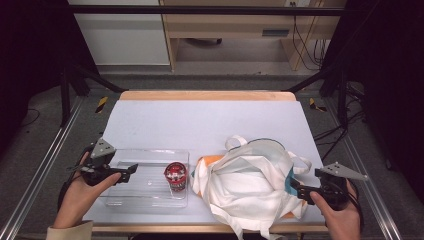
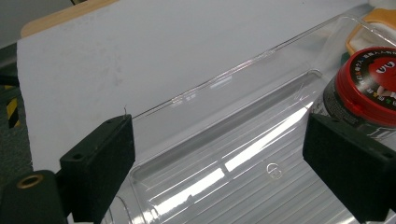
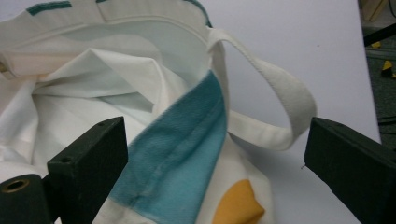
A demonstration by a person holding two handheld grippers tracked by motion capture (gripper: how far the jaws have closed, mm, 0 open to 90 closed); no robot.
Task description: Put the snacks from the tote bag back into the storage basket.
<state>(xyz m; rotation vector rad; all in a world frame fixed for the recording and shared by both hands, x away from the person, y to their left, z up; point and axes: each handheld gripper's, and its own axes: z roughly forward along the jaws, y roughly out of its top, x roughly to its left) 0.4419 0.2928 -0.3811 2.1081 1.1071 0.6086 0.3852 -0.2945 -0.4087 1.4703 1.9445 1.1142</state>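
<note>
A clear plastic tray (image 1: 145, 157) lies at the front left of the table, and a red-lidded can (image 1: 175, 176) stands in its right end. My left gripper (image 1: 131, 171) hovers open at the tray's left end; in the left gripper view its jaws span the tray (image 2: 224, 140), with the can (image 2: 366, 88) beside the right jaw. A crumpled white cloth bag (image 1: 247, 182) with teal and orange patches lies right of the tray. My right gripper (image 1: 296, 189) is open at the bag's right edge, with the teal band (image 3: 177, 154) and a white handle loop (image 3: 280, 93) between its jaws.
A pale sheet (image 1: 200, 122) covers the wooden table (image 1: 207, 95), bare across its far half. Metal frame rails (image 1: 45, 165) run along both sides. A wooden cabinet (image 1: 225, 25) and cables stand beyond the far edge.
</note>
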